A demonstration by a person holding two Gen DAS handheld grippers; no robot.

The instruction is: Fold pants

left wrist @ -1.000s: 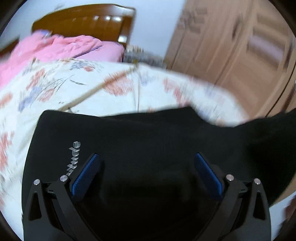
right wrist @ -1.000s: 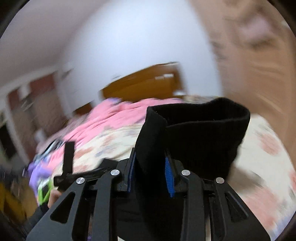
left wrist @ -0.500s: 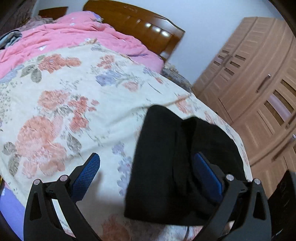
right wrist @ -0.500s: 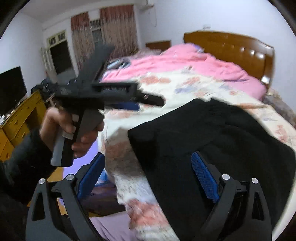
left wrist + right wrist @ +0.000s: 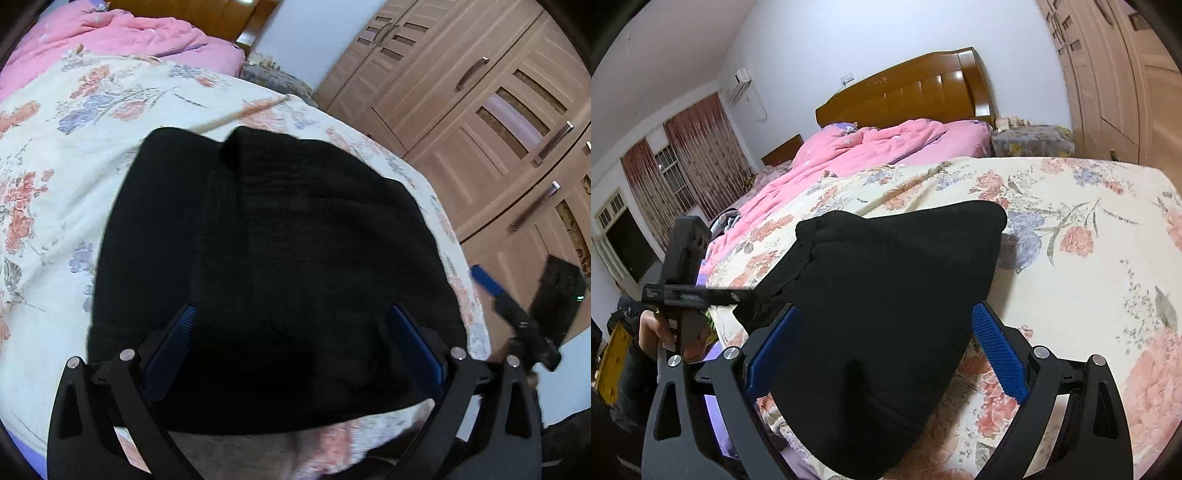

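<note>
The black pants lie folded in a thick bundle on the near corner of the floral bedspread. My left gripper hangs open just above them, its blue pads apart over the cloth and pressing on nothing. In the right wrist view the same pants fill the middle, one folded edge raised at the far side. My right gripper is open too, straddling the near end of the bundle without gripping it. The left gripper shows at the left, held by a hand, its tip at the pants' left edge.
A pink quilt is heaped toward the wooden headboard. A covered nightstand stands beside the bed. Wardrobe doors run along the right. The bed's corner drops off just below the pants. The right gripper shows at the right edge.
The right gripper held a fold of black cloth up a second ago; it has let go, opened wide and dropped lower. The pants now lie folded on the bed. The left gripper swung over them, still open.
</note>
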